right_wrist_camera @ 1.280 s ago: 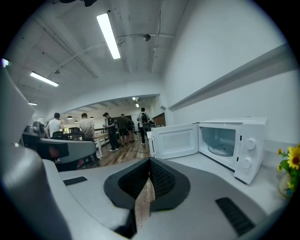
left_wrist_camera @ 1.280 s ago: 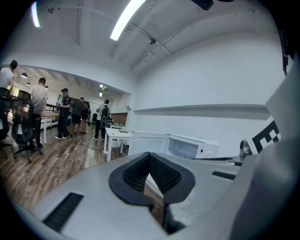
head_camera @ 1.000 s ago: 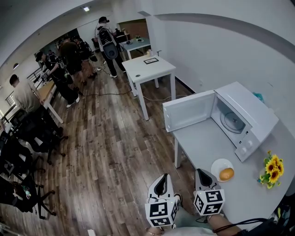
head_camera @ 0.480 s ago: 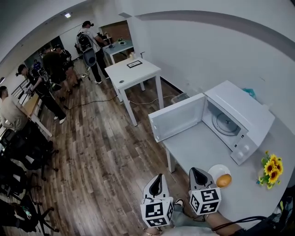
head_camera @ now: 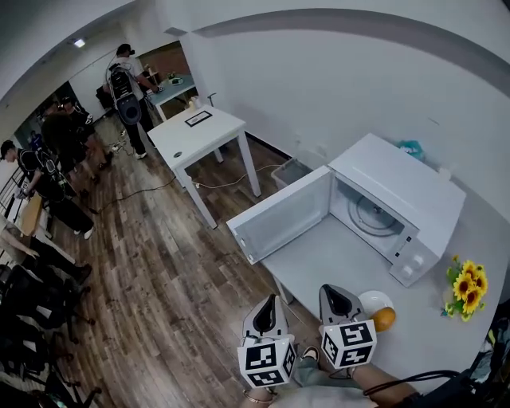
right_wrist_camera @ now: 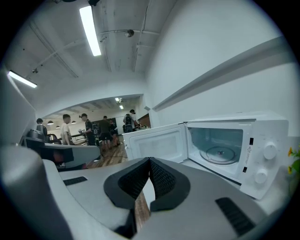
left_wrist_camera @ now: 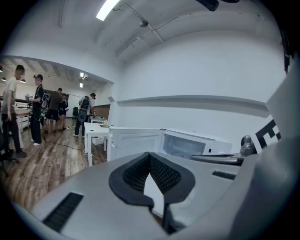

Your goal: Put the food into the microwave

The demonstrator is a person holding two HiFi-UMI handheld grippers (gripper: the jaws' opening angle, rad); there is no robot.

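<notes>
bun [head_camera: 383,319] on plate [head_camera: 366,300], just beside closed right gripper [head_camera: 335,293]

Left gripper [head_camera: 268,303] and right gripper [head_camera: 332,293] side by side — fingers [left_wrist_camera: 133,174] together, empty.

One microwave [head_camera: 398,211], one plate [head_camera: 367,300], two tongs [head_camera: 268,304] [head_camera: 334,294]

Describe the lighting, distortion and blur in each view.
Head view: strong fisheye, the wall line curving above the microwave; light even, nothing smeared. Left gripper view: black round vignette, ceiling lamp blown out white. Right gripper view: same vignette, strip light glaring, the microwave interior sharp.
</notes>
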